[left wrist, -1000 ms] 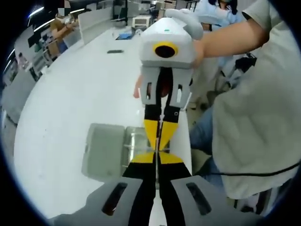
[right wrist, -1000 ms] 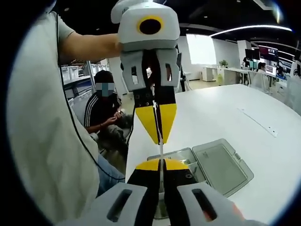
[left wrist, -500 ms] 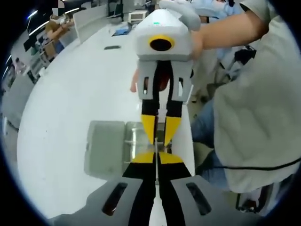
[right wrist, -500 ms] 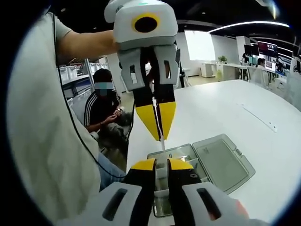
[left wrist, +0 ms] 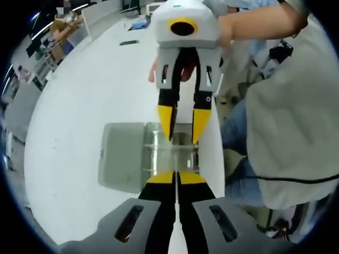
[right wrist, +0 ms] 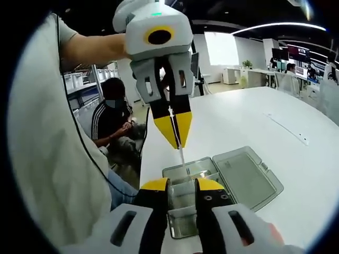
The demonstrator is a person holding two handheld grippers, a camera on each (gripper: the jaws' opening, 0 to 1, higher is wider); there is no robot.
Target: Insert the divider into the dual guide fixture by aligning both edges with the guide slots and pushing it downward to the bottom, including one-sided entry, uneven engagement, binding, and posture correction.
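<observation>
Clear plastic divider (right wrist: 181,157) pinched by left gripper (right wrist: 174,135) above the open box (right wrist: 183,209) | right gripper (left wrist: 181,128) spread, released | step: aligning; next, seat both edges in slots, push down

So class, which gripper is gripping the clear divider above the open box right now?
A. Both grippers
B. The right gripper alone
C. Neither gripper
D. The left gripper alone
D. The left gripper is shut on the divider, while the right gripper stands open around it without touching.
</observation>
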